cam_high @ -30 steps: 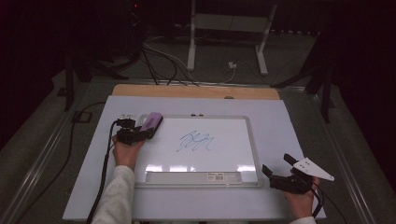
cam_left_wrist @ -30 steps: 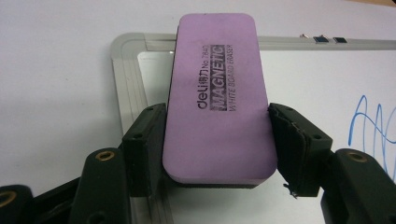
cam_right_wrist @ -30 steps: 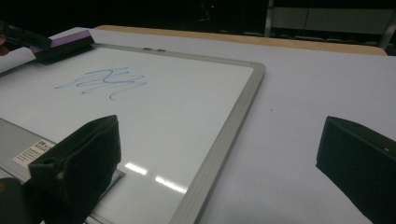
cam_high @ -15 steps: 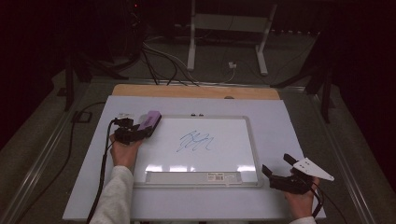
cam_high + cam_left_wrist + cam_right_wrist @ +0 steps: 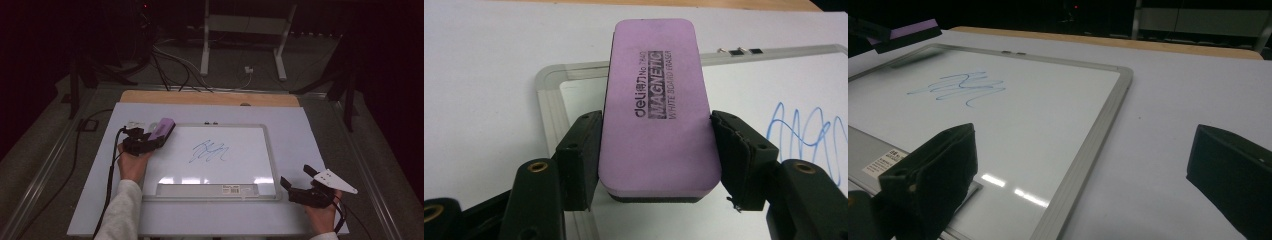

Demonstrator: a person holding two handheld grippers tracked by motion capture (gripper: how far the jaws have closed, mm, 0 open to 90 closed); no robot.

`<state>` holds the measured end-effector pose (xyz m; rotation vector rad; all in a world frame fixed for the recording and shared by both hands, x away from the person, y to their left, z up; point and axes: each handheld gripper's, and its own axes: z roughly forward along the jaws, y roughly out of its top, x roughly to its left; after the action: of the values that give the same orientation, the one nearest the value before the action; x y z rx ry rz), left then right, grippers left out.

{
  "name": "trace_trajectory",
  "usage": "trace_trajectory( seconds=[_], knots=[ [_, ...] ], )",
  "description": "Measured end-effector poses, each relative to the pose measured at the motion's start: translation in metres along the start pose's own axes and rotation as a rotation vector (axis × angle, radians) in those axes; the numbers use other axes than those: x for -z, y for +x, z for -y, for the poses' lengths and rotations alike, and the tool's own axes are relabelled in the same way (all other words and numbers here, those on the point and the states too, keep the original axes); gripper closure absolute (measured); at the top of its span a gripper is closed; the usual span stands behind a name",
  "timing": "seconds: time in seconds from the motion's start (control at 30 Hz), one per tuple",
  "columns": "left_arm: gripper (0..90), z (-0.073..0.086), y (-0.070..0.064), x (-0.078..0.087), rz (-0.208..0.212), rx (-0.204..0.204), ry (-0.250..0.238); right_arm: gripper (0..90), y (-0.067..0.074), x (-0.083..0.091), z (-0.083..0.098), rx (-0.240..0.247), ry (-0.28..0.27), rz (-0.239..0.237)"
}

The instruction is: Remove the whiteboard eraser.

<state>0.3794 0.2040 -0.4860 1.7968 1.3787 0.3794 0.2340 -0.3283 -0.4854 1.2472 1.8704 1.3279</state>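
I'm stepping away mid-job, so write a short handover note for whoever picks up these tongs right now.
Left tongs: shut on the purple magnetic whiteboard eraser, held over the top-left corner of the grey-framed whiteboard.
Right tongs: open, holding nothing, low over the white table off the board's lower right corner.
Done: eraser picked up.
Left: the blue scribble mid-board looks untouched; it probably wants wiping off.
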Motion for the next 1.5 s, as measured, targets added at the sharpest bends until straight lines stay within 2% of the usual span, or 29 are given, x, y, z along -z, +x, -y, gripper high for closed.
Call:
trace_trajectory(
  seconds=[1.03, 1.5],
  knots=[
    [41.6, 0.006, -0.024, 0.006, 0.097, -0.170, 0.033, 0.1, 0.001, -0.001, 0.000, 0.006, 0.000, -0.005],
    [41.6, 0.014, -0.036, 0.005, 0.134, -0.218, 0.050, 0.1, 0.001, 0.000, 0.000, 0.004, -0.002, -0.003]
  ],
)
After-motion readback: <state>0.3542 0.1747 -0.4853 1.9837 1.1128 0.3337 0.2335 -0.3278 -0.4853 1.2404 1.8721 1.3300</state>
